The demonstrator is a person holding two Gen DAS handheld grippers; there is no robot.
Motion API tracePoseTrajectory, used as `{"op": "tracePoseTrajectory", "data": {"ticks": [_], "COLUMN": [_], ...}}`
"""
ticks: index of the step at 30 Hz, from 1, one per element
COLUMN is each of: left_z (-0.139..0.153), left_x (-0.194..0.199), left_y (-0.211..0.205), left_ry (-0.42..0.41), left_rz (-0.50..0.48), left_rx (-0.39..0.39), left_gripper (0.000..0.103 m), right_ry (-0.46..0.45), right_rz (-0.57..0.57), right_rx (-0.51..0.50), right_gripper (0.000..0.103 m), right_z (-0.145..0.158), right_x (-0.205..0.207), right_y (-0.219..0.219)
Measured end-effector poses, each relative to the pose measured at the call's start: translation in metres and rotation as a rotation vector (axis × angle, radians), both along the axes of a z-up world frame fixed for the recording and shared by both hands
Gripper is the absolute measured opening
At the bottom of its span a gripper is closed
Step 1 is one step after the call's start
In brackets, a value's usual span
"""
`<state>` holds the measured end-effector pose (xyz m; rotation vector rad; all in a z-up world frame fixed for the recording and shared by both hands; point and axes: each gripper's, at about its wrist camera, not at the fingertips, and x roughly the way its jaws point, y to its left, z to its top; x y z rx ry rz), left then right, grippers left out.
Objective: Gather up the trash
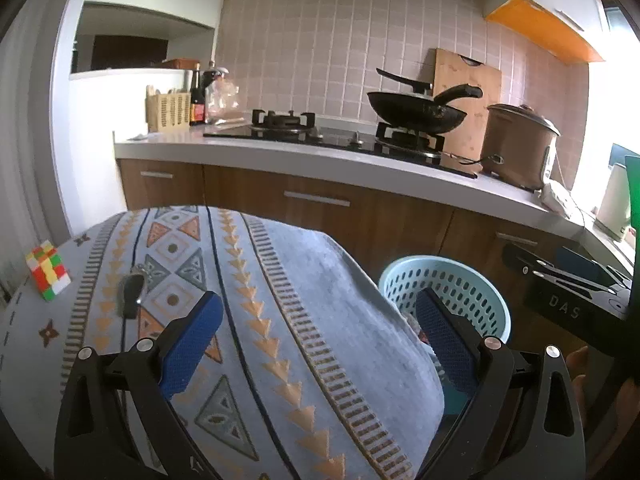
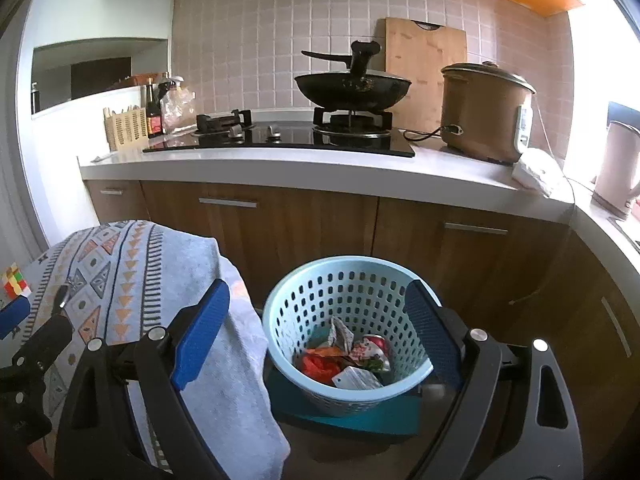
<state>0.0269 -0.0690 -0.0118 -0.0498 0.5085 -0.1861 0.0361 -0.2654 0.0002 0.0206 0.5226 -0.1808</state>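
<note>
Pale pink square-tiled wall [image 2: 260,32], white stone countertop [image 2: 280,170] over brown wooden cabinets with metal handles [image 2: 280,220], black glass gas hob [image 2: 288,142], orange-bottomed upper cabinet [image 1: 548,32], bright daylight from the right

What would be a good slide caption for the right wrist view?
Open right gripper poised above the light blue basket holding crumpled wrappers, beside the patterned cloth.

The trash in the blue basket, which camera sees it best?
The right wrist view: it looks down into the blue basket, showing crumpled wrappers inside. The left wrist view shows only the basket's rim and wall; the patterned cloth hides its contents.
</note>
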Motion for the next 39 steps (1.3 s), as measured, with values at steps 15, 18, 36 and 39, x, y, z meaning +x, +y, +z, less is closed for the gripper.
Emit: {"op": "tracePoseTrajectory", "data": {"ticks": [15, 18, 36, 39], "left_z": [0.004, 0.005, 0.002, 0.002], "left_x": [-0.002, -0.002, -0.002, -0.003], "left_y": [-0.003, -0.003, -0.001, -0.002], "left_ry": [-0.011, -0.015, 0.008, 0.005], "left_rz": [0.001, 0.0, 0.0, -0.003], "left_rx": [0.007, 0.006, -0.014, -0.012], "left_gripper": [0.094, 0.094, 0.094, 0.094], "right_ry": [-0.014, -0.017, -0.027, -0.027], "right_rz": [0.002, 0.003, 0.004, 0.005], "right_rx": [-0.004, -0.004, -0.002, -0.004], "right_gripper": [0.086, 0.087, 0.089, 0.089], "right_z": [0.007, 0.008, 0.012, 0.011], "right_x": [-0.001, -0.001, -0.004, -0.004], "right_y": [0.001, 0.001, 0.003, 0.004]}}
